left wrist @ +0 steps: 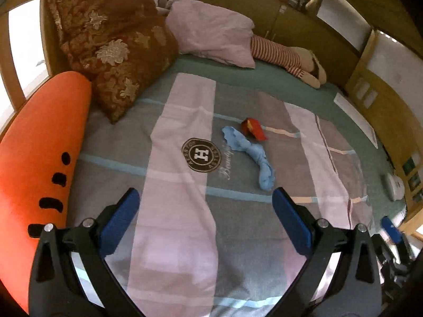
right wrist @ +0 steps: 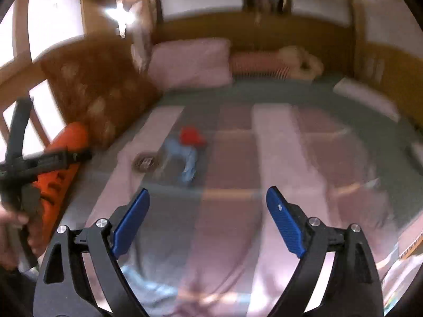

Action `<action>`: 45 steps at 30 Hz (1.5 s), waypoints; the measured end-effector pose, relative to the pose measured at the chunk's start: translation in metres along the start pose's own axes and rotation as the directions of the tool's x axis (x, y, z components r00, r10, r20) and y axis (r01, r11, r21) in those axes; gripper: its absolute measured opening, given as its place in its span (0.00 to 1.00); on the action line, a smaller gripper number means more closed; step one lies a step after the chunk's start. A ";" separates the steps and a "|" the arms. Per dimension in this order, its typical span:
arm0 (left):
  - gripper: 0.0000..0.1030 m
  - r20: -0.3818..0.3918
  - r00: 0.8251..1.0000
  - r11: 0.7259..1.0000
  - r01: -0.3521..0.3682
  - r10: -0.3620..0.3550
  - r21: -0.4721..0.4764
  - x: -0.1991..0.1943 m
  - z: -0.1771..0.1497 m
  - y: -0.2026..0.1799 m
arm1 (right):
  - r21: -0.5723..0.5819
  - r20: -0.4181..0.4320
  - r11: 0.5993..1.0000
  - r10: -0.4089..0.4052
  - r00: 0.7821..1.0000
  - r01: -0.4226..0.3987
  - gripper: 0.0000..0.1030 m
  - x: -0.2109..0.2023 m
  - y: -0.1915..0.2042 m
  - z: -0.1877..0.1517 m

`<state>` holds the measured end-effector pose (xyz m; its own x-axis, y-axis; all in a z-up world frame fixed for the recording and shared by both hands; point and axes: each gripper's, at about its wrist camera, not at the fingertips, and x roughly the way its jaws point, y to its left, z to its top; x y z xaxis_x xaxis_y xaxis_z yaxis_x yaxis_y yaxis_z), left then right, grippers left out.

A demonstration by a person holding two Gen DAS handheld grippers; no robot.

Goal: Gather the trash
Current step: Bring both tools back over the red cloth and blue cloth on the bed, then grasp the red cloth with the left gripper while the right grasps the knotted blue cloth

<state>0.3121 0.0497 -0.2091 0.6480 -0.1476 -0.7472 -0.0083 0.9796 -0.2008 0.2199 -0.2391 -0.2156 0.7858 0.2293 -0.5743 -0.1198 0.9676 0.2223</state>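
Trash: red wrapper [left wrist: 254,129] and twisted blue rag-like piece [left wrist: 251,155], touching each other, mid-bed on the striped cover [left wrist: 179,211], just beside the round crest print [left wrist: 201,154].
Handling, judged: both look light and soft; the wrapper likely crinkly and a bit slick, the blue piece limp, apt to trail if lifted by one end.
Hold point: blue piece at its thick knotted middle; wrapper across its narrow width (pinch deep, or it slips).
Left gripper [left wrist: 206,202]: fingers spread wide, nothing between them, angled down at the bed short of the trash.
Right gripper [right wrist: 207,200]: fingers also apart and empty; its view is blurred, trash ahead and to the left.
Edges: orange carrot-shaped cushion [left wrist: 39,163] and brown floral pillows [left wrist: 113,50] along the left side, pink pillow [left wrist: 211,31] and wooden headboard [left wrist: 304,23] beyond.
Open room: bare cover all round the trash; approach from the near side looks free.
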 end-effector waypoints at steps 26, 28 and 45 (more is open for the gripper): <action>0.97 0.014 0.998 0.998 -0.060 0.060 0.026 0.024 0.016 -0.001 | -0.063 -0.325 0.998 -0.018 0.946 -0.002 0.04 0.241 0.012 0.040; 0.97 0.001 0.999 0.995 -0.040 0.040 0.087 0.044 0.022 -0.016 | -0.007 -0.293 1.000 0.018 0.956 -0.021 0.04 0.200 -0.009 0.057; 0.62 -0.245 0.970 0.999 -0.016 0.005 -0.041 0.273 0.091 -0.083 | 0.216 -0.112 0.976 0.039 0.993 -0.014 0.04 0.067 -0.113 0.065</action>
<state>0.5590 -0.0597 -0.3393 0.4418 -0.1712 -0.8806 -0.0500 0.9754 -0.2147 0.3255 -0.3397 -0.2282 0.7078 0.2775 -0.6497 0.0029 0.9185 0.3955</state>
